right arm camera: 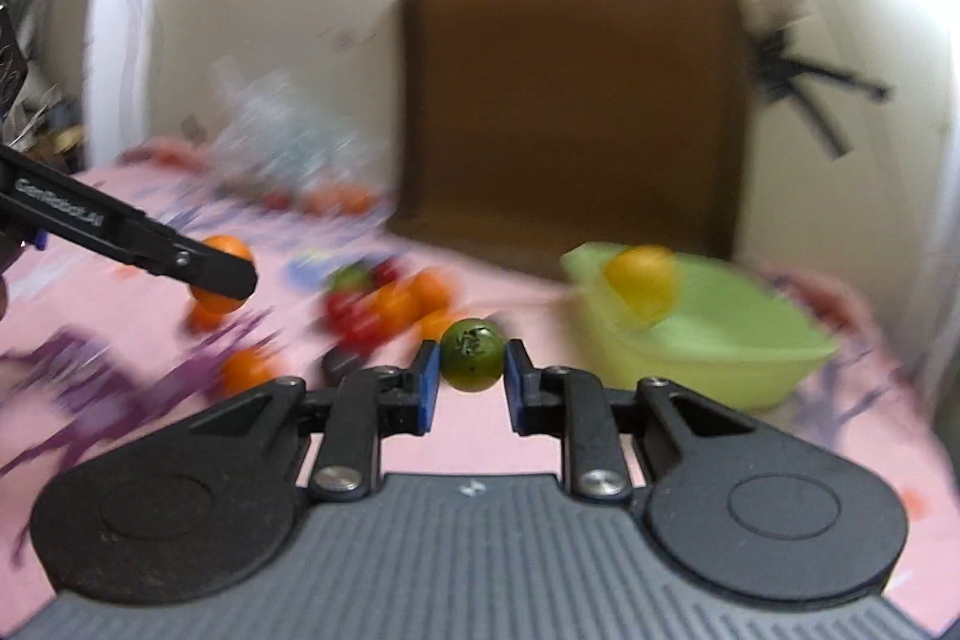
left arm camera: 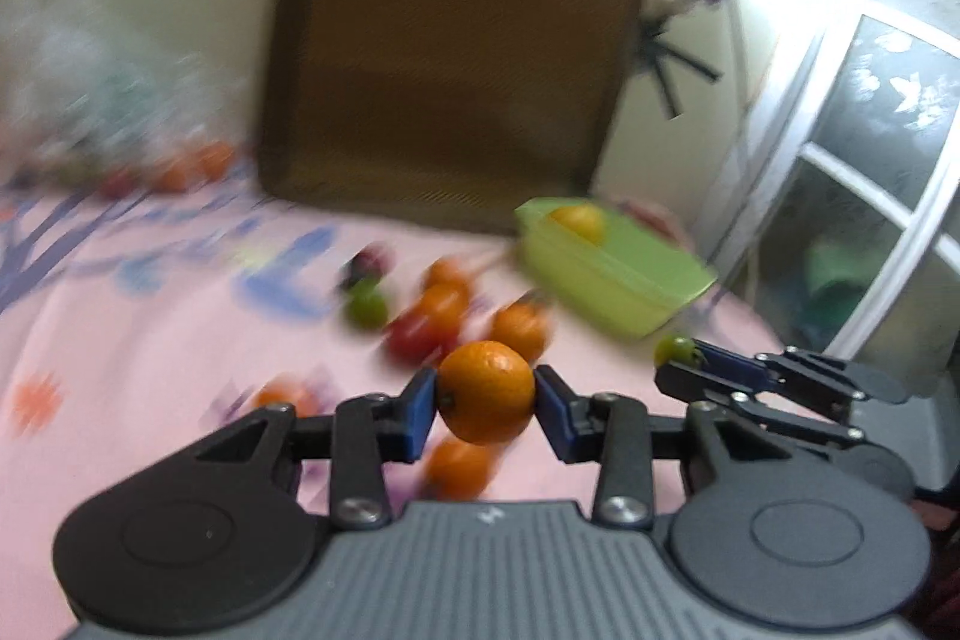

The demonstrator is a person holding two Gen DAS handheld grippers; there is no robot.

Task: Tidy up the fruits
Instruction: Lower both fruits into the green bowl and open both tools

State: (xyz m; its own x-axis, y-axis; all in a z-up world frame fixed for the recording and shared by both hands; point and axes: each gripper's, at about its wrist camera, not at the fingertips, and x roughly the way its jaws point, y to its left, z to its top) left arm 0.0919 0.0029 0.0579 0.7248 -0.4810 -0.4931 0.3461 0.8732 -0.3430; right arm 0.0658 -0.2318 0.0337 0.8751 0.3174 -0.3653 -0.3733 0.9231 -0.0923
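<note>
My left gripper [left arm camera: 486, 400] is shut on an orange [left arm camera: 487, 391], held above the pink cloth. My right gripper [right arm camera: 471, 364] is shut on a small green fruit [right arm camera: 472, 355]; it also shows at the right of the left wrist view, right gripper [left arm camera: 681, 358] with the green fruit [left arm camera: 675, 351]. A light green bowl [left arm camera: 624, 280], [right arm camera: 720, 352] holds one yellow-orange fruit [left arm camera: 579, 222], [right arm camera: 642, 280]. A blurred pile of oranges, red fruits and a green one [left arm camera: 444, 310], [right arm camera: 384, 307] lies on the cloth. In the right wrist view the left gripper [right arm camera: 225, 280] with its orange [right arm camera: 225, 250] is at the left.
A pink patterned cloth [left arm camera: 150, 340] covers the surface. A brown cushion [left arm camera: 450, 58], [right arm camera: 570, 100] leans against the wall behind. More blurred fruit and a clear bag [left arm camera: 102, 130], [right arm camera: 288, 142] lie at the far left. A window frame [left arm camera: 870, 190] stands on the right.
</note>
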